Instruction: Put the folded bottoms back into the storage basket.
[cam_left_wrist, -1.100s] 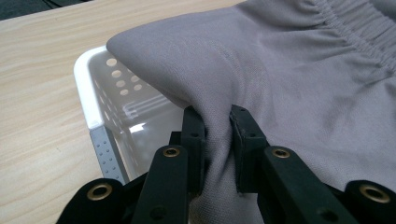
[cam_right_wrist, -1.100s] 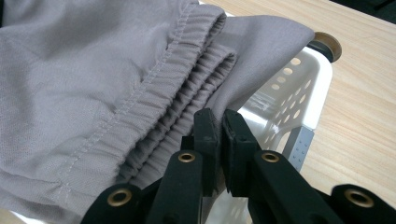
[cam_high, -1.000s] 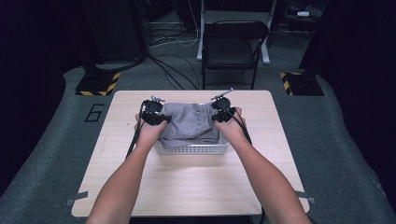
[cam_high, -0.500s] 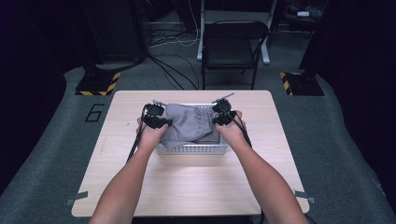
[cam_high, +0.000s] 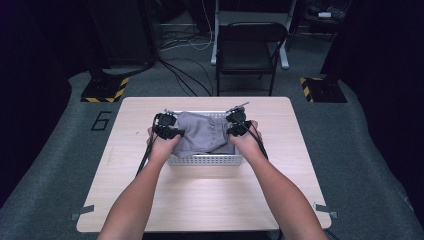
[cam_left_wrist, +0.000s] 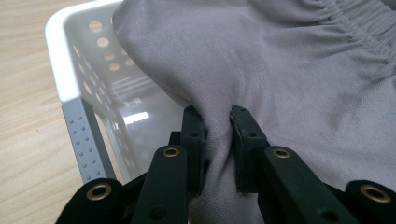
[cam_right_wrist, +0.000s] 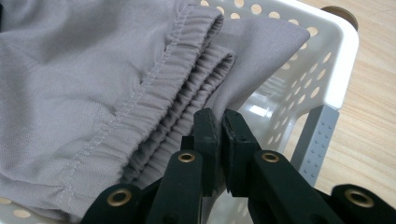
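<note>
A grey cloth garment with an elastic waistband (cam_high: 202, 133) (cam_left_wrist: 280, 65) (cam_right_wrist: 93, 84) lies over a white perforated basket (cam_high: 205, 160) (cam_left_wrist: 60, 56) (cam_right_wrist: 336, 60) in the middle of the table. My left gripper (cam_high: 172, 131) (cam_left_wrist: 217, 119) is shut on a fold at the cloth's left side. At the basket's right side, my right gripper (cam_high: 235, 127) (cam_right_wrist: 219, 119) is shut on the cloth's edge just below the gathered waistband. Both grippers hold the cloth low over the basket's opening.
The basket stands on a light wooden table (cam_high: 200, 200) with free surface in front of it and to both sides. A black folding chair (cam_high: 250, 50) and cables stand beyond the table's far edge. Grey corner posts (cam_left_wrist: 86, 140) (cam_right_wrist: 315, 140) mark the basket's corners.
Both grippers have come down and slightly toward me with the cloth, which now sits lower in the basket. Their hold on it is unchanged.
</note>
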